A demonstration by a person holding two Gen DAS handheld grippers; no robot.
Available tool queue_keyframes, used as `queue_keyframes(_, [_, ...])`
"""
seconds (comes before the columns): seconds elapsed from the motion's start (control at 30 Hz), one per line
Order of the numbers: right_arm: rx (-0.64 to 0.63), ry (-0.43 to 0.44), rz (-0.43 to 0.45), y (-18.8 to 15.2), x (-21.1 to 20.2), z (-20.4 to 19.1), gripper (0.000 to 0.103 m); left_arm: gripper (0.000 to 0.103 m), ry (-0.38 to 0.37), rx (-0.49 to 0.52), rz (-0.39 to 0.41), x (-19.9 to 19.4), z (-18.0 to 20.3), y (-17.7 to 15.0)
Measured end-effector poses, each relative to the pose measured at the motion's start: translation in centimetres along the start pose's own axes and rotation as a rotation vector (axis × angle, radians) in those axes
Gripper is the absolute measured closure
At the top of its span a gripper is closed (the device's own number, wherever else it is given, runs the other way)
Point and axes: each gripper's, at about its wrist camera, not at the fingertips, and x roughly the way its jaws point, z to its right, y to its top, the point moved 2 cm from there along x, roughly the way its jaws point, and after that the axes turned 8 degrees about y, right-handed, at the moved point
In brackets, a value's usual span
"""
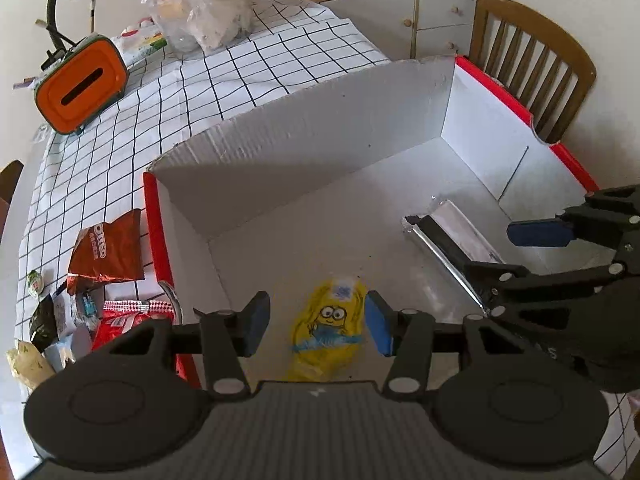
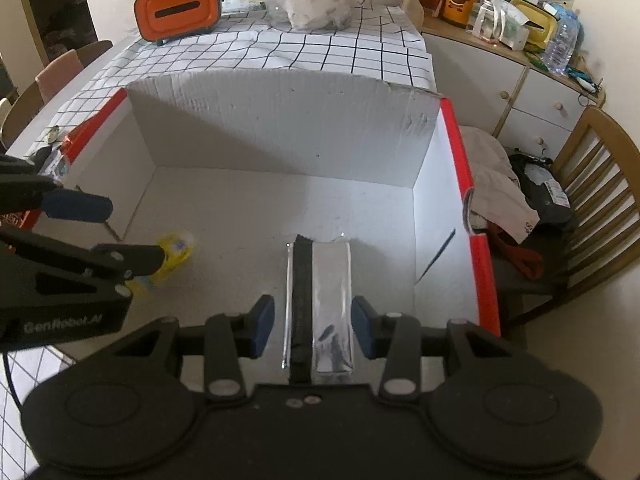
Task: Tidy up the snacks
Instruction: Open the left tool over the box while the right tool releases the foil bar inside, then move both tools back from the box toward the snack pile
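Note:
A white cardboard box with red edges (image 1: 320, 140) (image 2: 280, 120) stands open on the checked tablecloth. On its floor lies a yellow Minion snack pouch (image 1: 328, 320) (image 2: 178, 252). My left gripper (image 1: 316, 320) (image 2: 132, 232) straddles it, open, with a gap of floor showing beside the left pad. A silver packet with a black strip (image 2: 320, 300) (image 1: 460, 224) lies further right on the box floor. My right gripper (image 2: 314, 320) (image 1: 496, 252) stands open around its near end, pads close to its sides without squeezing it.
Left of the box lie an Oreo pack (image 1: 108, 252), a red packet (image 1: 124, 324) and several small wrappers. An orange tissue holder (image 1: 80, 88) and a clear plastic bag (image 1: 200, 12) sit at the far end. A wooden chair (image 2: 600, 200) holding clothes stands to the right.

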Motion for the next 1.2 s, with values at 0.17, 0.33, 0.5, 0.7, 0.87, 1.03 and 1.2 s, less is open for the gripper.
queue_keyframes(0.17, [0.036,0.032,0.040,-0.1,-1.7,0.3,0.061,0.051,-0.020,-0.042,0.018,-0.9,-1.0,-0.4])
queue_keyframes(0.33, [0.049,0.062,0.097,-0.2,-4.1,0.0,0.061,0.048,-0.050,-0.105,0.053,-2.7,-2.2,-0.8])
queue_keyframes(0.5, [0.057,0.095,0.146,-0.1,-6.3,-0.8,0.061,0.043,-0.057,-0.140,0.113,-5.0,-3.6,-1.4])
queue_keyframes(0.7, [0.037,0.097,0.217,-0.2,-8.6,-2.3,0.060,0.038,-0.057,-0.177,0.173,-7.5,-5.3,-2.3])
queue_keyframes(0.87, [0.003,0.094,0.275,-0.5,-10.0,-4.0,0.059,0.032,-0.041,-0.190,0.221,-9.3,-6.6,-3.3])
queue_keyframes(1.03, [-0.020,0.110,0.320,-0.9,-10.8,-5.8,0.050,0.027,-0.024,-0.192,0.260,-10.8,-7.7,-4.7])
queue_keyframes(1.2, [-0.058,0.109,0.351,-1.2,-11.3,-8.3,0.035,0.023,-0.022,-0.194,0.288,-11.8,-9.1,-6.4])
